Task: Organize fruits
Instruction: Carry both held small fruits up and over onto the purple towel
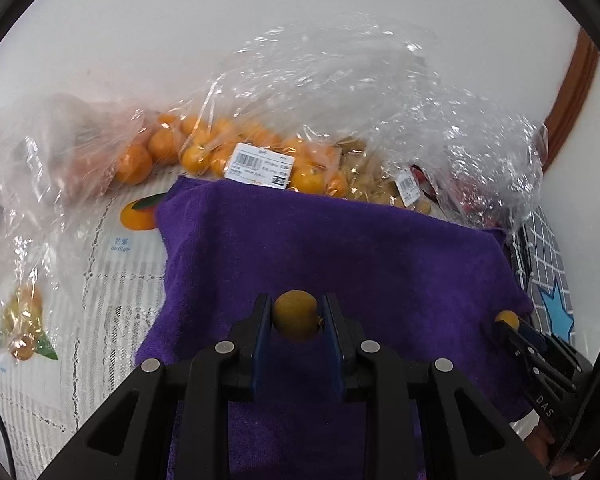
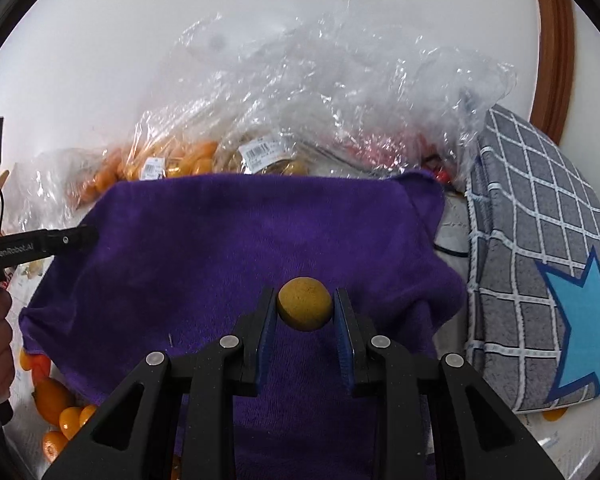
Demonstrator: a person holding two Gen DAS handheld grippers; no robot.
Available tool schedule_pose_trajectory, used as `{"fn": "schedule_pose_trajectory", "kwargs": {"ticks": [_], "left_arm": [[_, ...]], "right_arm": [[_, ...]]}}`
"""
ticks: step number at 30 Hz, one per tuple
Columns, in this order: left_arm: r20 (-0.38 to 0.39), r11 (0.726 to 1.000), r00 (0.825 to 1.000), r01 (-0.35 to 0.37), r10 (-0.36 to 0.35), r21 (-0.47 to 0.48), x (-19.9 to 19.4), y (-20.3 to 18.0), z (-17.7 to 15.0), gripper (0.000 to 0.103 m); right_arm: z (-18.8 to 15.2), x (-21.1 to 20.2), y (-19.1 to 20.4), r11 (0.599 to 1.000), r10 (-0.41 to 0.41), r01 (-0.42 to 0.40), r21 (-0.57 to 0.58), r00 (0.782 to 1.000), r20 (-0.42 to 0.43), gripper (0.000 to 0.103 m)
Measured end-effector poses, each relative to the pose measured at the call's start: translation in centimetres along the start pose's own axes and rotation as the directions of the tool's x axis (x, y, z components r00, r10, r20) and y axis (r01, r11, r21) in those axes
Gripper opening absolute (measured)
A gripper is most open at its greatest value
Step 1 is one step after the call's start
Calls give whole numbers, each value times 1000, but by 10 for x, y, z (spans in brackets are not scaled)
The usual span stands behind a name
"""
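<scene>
- each hand-held gripper, left (image 1: 296,318) and right (image 2: 305,310), squeezes a small round fruit (image 1: 295,315) above the purple towel (image 1: 340,248), likely a soft landing spot.
- bagged oranges (image 1: 204,148) wait along the towel's far edge.

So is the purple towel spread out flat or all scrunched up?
Spread out. The purple towel lies mostly flat over the table, edges and a far corner showing, with only soft wrinkles on the right side.
</scene>
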State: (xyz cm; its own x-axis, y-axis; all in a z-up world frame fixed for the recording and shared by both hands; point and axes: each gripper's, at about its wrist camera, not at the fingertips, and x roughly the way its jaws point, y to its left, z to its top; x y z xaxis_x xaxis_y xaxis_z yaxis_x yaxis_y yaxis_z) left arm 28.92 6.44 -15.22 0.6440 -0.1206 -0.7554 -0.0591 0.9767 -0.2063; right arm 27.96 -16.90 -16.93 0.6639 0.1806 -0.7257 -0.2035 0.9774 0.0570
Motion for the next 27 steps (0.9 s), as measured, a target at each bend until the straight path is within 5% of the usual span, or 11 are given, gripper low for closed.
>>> {"fn": "schedule_pose_trajectory", "kwargs": {"ticks": [27], "left_arm": [[-64,999,998,-9,12,53,33,-6,-14,24]], "right_arm": [[-8,24,-1,1000,-6,5,-18,1000,-27,28]]}}
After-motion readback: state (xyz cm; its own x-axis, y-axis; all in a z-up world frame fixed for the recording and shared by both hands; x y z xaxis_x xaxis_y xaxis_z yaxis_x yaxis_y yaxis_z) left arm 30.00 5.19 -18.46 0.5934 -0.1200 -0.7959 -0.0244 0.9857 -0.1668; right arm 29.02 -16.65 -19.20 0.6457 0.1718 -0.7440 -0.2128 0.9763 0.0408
